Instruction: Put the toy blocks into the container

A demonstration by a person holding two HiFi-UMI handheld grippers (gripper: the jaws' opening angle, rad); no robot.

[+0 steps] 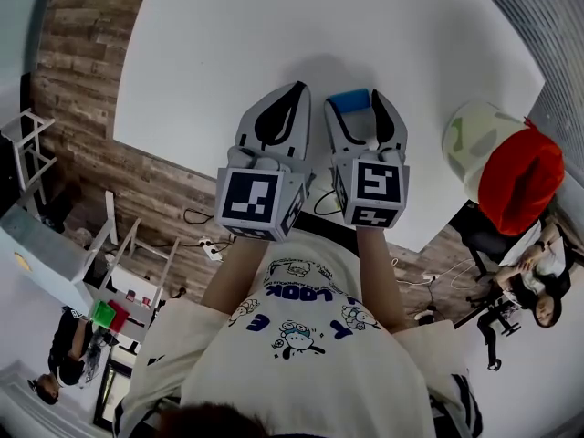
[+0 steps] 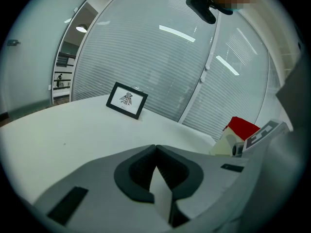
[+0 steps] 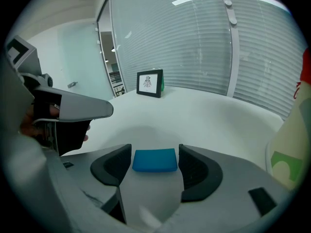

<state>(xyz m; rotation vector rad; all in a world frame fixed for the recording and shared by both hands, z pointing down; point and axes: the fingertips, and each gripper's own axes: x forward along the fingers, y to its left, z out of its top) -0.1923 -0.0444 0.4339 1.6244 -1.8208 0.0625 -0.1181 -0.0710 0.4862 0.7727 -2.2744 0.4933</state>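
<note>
A blue toy block (image 3: 154,160) lies on the white table (image 1: 228,53) between the jaws of my right gripper (image 1: 356,108). The jaws stand wide, with a thin gap on each side of the block, so the gripper is open. In the head view the block (image 1: 351,101) shows at that gripper's tips. My left gripper (image 1: 298,89) hovers just to the left of it, shut with nothing between its fingers. A cream and green container (image 1: 474,140) with a red cover (image 1: 522,182) stands at the table's right edge, right of both grippers.
A small black picture frame (image 2: 127,100) stands on the far side of the table, before a wall of glass and blinds. The container (image 2: 234,134) shows to the right in the left gripper view. A seated person (image 1: 538,286) is off the table's right side.
</note>
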